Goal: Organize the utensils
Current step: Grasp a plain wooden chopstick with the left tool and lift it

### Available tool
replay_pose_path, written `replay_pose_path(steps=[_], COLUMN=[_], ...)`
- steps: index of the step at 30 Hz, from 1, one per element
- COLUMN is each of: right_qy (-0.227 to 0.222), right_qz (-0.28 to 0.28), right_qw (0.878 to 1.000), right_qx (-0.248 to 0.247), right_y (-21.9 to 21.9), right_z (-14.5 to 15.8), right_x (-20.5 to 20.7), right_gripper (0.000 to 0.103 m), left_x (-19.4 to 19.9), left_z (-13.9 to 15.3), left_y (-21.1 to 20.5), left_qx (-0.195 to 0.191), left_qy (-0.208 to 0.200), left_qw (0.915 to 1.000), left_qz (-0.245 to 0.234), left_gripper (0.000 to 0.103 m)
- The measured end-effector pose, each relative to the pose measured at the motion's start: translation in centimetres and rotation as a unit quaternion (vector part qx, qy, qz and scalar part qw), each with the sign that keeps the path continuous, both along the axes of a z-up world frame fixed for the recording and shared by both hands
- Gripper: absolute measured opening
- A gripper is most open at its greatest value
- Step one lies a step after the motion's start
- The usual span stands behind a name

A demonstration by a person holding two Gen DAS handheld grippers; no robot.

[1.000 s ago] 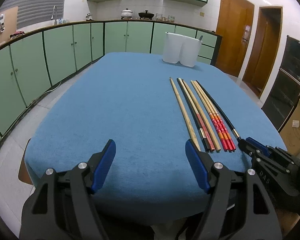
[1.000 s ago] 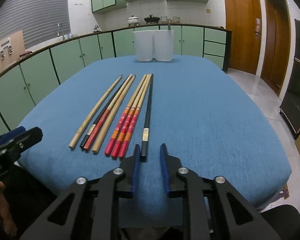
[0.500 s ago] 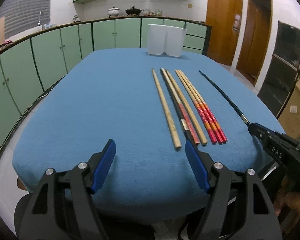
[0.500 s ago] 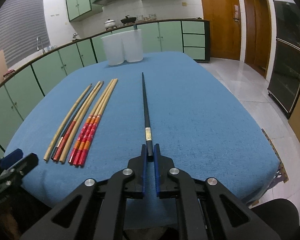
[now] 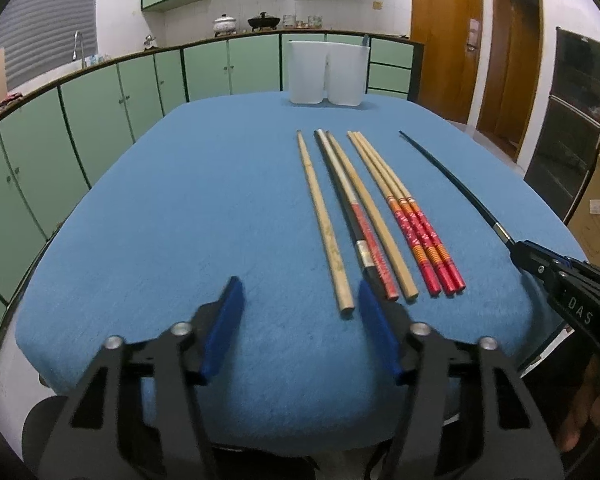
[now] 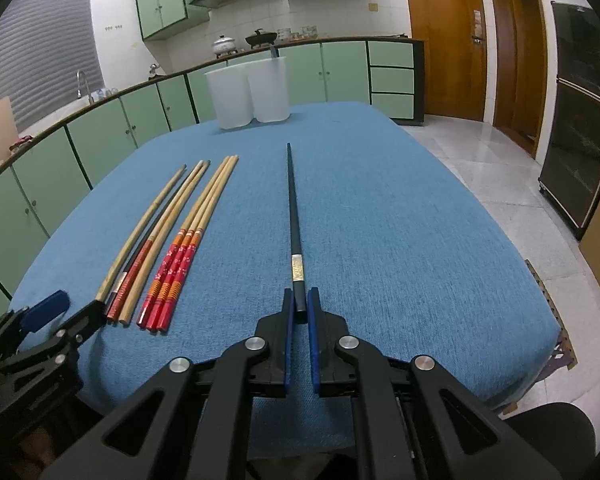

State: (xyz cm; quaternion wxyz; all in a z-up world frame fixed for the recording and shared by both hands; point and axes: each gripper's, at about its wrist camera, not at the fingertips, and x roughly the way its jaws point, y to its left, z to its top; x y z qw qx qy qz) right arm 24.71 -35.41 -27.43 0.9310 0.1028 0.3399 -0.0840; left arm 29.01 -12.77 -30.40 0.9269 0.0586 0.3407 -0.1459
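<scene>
My right gripper is shut on the near end of a black chopstick, held apart to the right of the row; it also shows in the left wrist view. Several chopsticks lie side by side on the blue tablecloth: a plain bamboo one, a black-and-red one, another bamboo one and three red-handled ones. My left gripper is open and empty, its right finger just by the near end of the plain bamboo chopstick. Two white holder cups stand at the table's far end.
The blue table has rounded edges close under both grippers. Green kitchen cabinets run along the left and back. Wooden doors and a dark appliance stand to the right.
My right gripper closed on the black chopstick and drew it rightward away from the red-handled ones. My left gripper moved rightward toward the bamboo chopstick's near end and narrowed a little.
</scene>
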Motion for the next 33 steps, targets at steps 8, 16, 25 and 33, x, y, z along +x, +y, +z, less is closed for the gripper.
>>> replay_pose_path(steps=[8, 16, 25, 33], right_qy=[0.000, 0.001, -0.017, -0.050], right_qz=[0.006, 0.012, 0.017, 0.016], right_qw=[1.000, 1.000, 0.999, 0.998], right_qx=[-0.020, -0.023, -0.023, -0.028], right_y=[0.7, 0.8, 0.5, -0.3], right_z=[-0.1, 0.0, 3.2, 8.6], right_x=[0.0, 0.0, -1.0, -1.4], right_gripper=[0.008, 0.006, 0.006, 0.006], left_x=[-0.2, -0.2, -1.0, -1.6], left_z=[-0.1, 0.7, 4.4, 8.1], left_y=[-0.5, -0.4, 0.3, 1.3], left_qx=[-0.013, -0.034, -0.050, -0.059], left_qy=[-0.004, -0.006, -0.021, -0.034], left_qw=[0.9997, 0.9990, 0.9982, 0.9974], left_qz=[-0.018, -0.028, -0.026, -0.020], left_gripper=[0.020, 0.008, 0.007, 0.005])
